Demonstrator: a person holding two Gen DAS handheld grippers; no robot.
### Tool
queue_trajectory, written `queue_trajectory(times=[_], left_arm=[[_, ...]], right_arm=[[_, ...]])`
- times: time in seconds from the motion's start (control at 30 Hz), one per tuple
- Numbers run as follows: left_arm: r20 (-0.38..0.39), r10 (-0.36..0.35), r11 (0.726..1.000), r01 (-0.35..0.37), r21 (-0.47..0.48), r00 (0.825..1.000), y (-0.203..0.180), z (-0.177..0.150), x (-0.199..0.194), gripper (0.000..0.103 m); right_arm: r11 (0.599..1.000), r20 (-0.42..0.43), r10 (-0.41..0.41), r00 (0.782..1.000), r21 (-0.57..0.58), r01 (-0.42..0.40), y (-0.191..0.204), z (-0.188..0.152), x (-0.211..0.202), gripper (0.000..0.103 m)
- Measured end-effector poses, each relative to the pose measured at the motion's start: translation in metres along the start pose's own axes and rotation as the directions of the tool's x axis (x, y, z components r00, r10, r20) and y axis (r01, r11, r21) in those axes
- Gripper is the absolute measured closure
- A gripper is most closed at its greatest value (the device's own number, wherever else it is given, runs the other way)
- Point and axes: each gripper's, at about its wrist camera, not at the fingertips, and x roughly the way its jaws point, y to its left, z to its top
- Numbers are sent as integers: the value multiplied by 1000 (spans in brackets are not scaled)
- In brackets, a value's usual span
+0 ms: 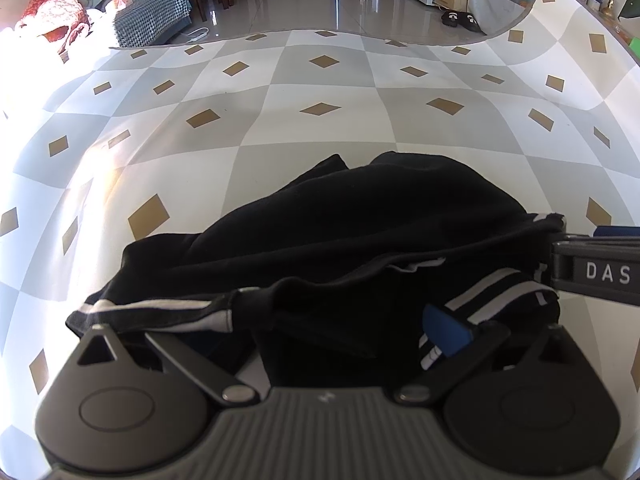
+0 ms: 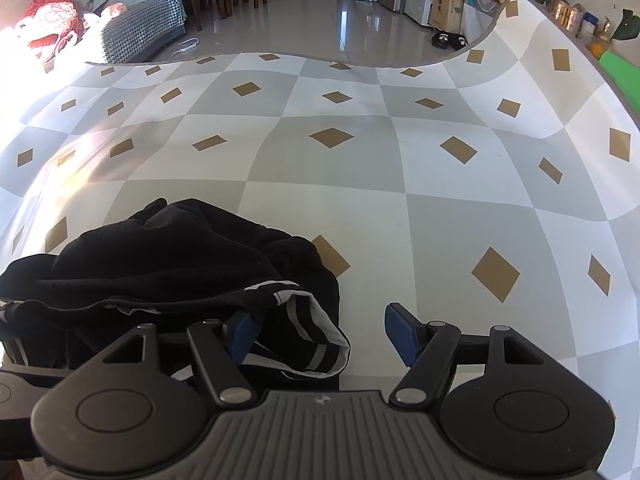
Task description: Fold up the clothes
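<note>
One black garment (image 1: pixel 340 240) with white-striped trim lies bunched on the checked tablecloth (image 1: pixel 320 92), at its near edge. The left gripper (image 1: pixel 320 344) stands spread wide over the garment's near side, fabric draped between its fingers; whether its pads press the cloth I cannot tell. The right gripper (image 2: pixel 324 332) sits at the garment's right end, released, its left pad (image 2: pixel 240 330) tucked under the striped hem (image 2: pixel 308 328) and its right pad (image 2: pixel 400 334) clear of the cloth. Beyond the garment, slippers (image 1: pixel 462 20) sit on the floor.
</note>
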Motion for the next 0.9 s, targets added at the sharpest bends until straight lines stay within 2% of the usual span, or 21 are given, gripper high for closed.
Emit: queue_trajectory(times=[0.27, 0.53, 0.9], left_arm=[[20, 26, 1000, -26, -15, 999, 4, 2, -2, 0], [49, 90, 995, -88, -36, 995, 11, 5, -4, 0], [41, 105, 993, -102, -54, 994, 16, 6, -3, 0]], right_arm=[[1000, -2, -6, 1000, -1, 6, 0, 0, 2, 35], [1000, -9, -9, 1000, -7, 9, 1, 1, 4, 35], [1000, -17, -5, 1000, -4, 5, 0, 0, 6, 35]])
